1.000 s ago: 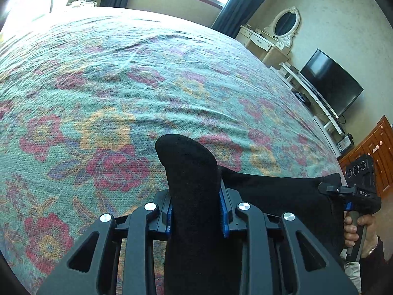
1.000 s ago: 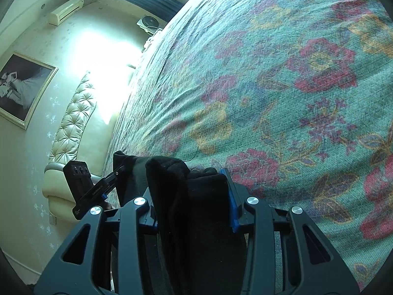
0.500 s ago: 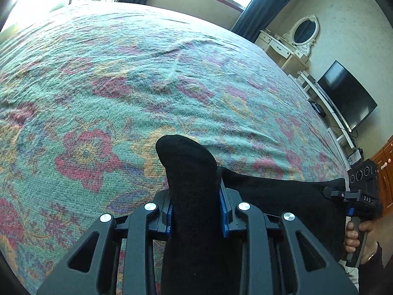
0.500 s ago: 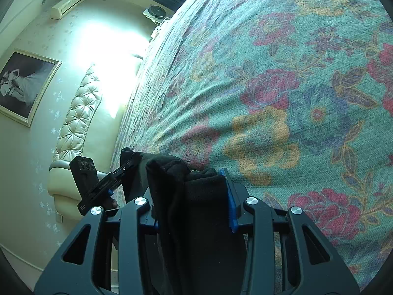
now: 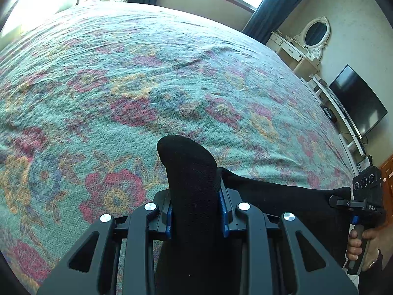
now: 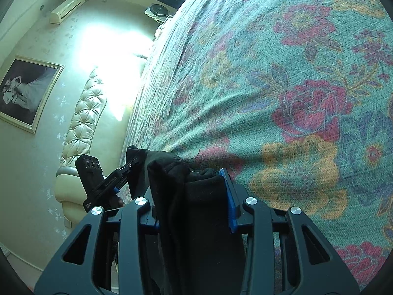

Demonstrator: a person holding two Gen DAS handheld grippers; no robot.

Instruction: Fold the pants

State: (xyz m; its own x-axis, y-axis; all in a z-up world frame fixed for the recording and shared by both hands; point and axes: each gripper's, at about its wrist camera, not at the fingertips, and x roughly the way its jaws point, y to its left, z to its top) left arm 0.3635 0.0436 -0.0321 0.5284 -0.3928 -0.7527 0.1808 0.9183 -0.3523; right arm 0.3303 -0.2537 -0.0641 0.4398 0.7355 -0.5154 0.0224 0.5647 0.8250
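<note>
— Pants (image 5: 194, 196), black, pinched in left gripper (image 5: 196, 211) at lower centre, strung across to right gripper (image 5: 363, 201) at lower right, likewise clamped (image 6: 194, 204)?

— Yes. Carried further over floral bedspread (image 5: 122, 86) than a second before. Lower cloth cut off below frame.

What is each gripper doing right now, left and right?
Left gripper: closed on the black pants, above the bedspread.
Right gripper: closed on the same pants.
</note>
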